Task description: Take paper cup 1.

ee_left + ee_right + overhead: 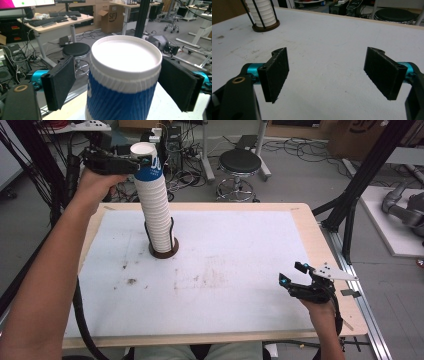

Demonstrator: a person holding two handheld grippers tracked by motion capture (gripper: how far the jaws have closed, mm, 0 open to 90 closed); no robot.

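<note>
Your left hand-held gripper (117,82): jaws wide, flanking blue-and-white ribbed paper cup (122,82) atop tall white cup stack (154,210) in round brown holder (164,251). Grip not yet made; lift remains. Right hand-held gripper (325,72): wide, empty, well apart from holder.

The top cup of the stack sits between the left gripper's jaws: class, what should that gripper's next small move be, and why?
Probably close the jaws. In the left gripper view the left gripper stands open, a pad on each side of the blue-sleeved top cup, with gaps visible. The cup stack rests in its holder, so gripping should come before lifting.
</note>
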